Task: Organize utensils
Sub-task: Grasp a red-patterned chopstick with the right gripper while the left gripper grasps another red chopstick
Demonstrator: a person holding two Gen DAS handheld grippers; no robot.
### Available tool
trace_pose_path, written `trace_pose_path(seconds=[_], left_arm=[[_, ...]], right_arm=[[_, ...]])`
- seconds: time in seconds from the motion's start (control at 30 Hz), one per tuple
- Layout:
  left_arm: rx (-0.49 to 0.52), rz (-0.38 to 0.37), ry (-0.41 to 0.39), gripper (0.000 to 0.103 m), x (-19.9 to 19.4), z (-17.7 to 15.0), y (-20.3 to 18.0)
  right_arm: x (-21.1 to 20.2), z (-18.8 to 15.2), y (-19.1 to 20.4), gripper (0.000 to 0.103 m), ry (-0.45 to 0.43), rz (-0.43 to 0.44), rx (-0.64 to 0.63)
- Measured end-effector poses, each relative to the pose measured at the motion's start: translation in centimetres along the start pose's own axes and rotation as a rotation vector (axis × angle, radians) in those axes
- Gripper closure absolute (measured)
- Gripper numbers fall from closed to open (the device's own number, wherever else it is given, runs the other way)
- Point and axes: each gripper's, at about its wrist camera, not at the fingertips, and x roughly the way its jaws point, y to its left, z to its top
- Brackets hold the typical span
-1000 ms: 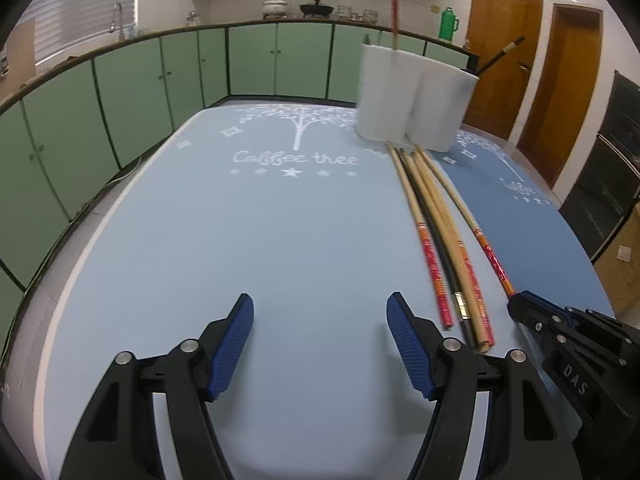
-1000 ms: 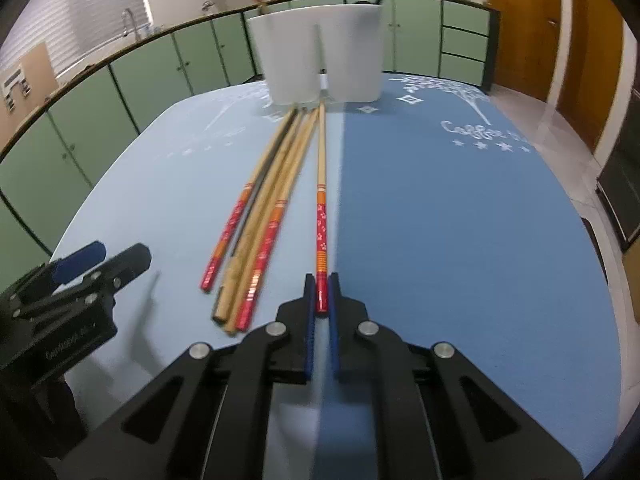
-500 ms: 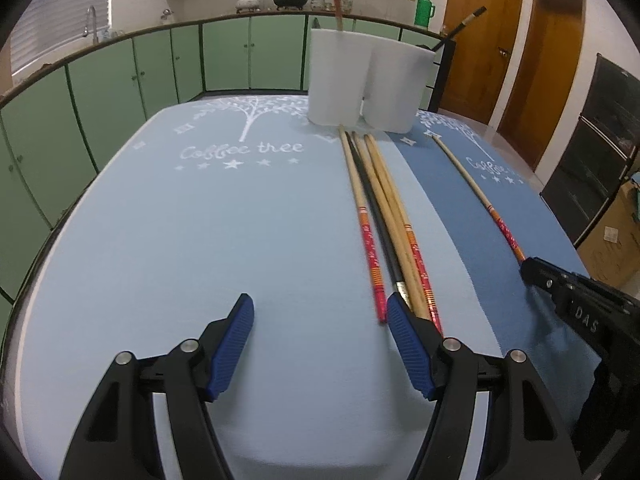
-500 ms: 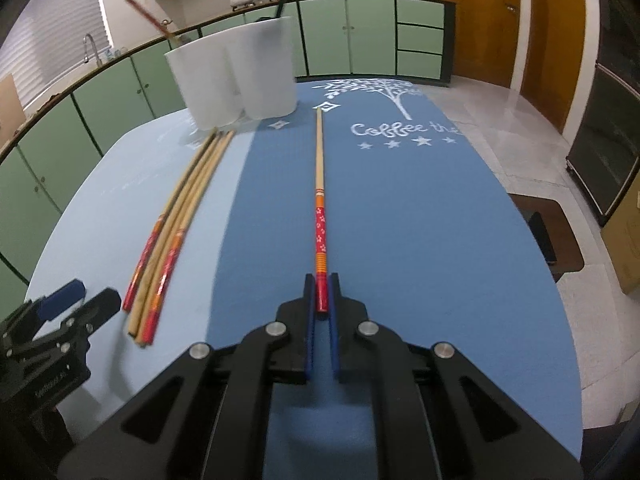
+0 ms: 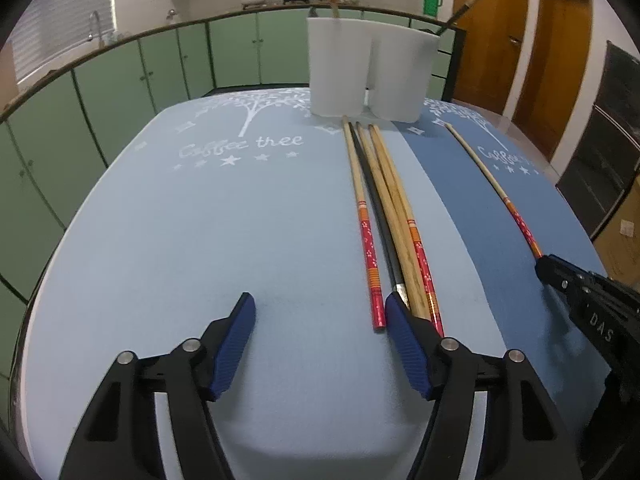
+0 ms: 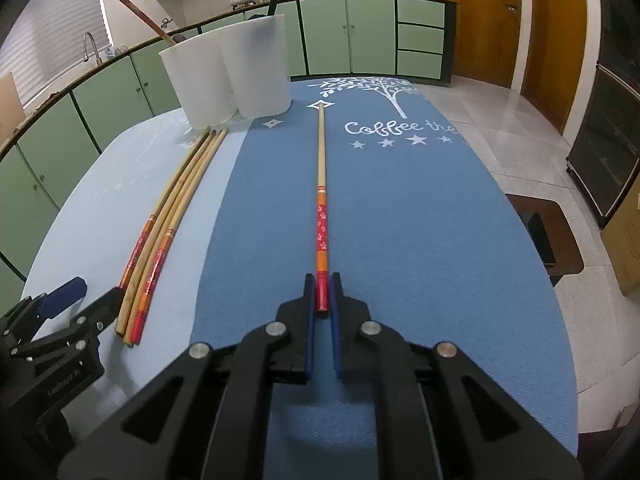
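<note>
Two white cups [image 5: 340, 68] [image 6: 260, 68] stand at the table's far end, each with one chopstick upright inside. A bundle of several chopsticks [image 5: 384, 208] [image 6: 168, 216] lies on the light blue mat. My left gripper [image 5: 320, 300] is open at their near ends and its jaws are closing. The leftmost red end lies just inside its right finger [image 5: 404, 332], untouched. A single red-ended chopstick [image 6: 321, 184] [image 5: 492, 188] lies on the dark blue mat. My right gripper [image 6: 322, 280] holds its near end, and its jaws are beginning to open.
The light blue mat [image 5: 200, 240] and the dark blue mat [image 6: 420, 220] cover the table top side by side. Green cabinets [image 5: 120, 88] curve round the far side. Wooden doors [image 5: 492, 32] and a tiled floor [image 6: 520, 120] lie to the right.
My right gripper has dragged the single chopstick rightward, away from the bundle onto the dark blue mat. My left gripper has shifted right, up to the bundle's near ends.
</note>
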Motion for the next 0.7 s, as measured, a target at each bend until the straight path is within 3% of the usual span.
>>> trace_pose_path(seconds=[0.23,0.6,0.7], left_arm=[[-0.008,0.002,-0.002,0.045,0.10,0.27,-0.08],[-0.031,0.017,-0.010,0.090,0.34,0.54,-0.06],[-0.044,0.000,-0.016,0.095,0.26,0.52,0.18]], right_arm=[[-0.08,-0.05,-0.07,0.090,0.001,0.022,0.000],[-0.02,-0.09,0.15,0.091,0.001,0.017,-0.005],[0.00,-0.10,0.23,0.092,0.001,0.013,-0.010]])
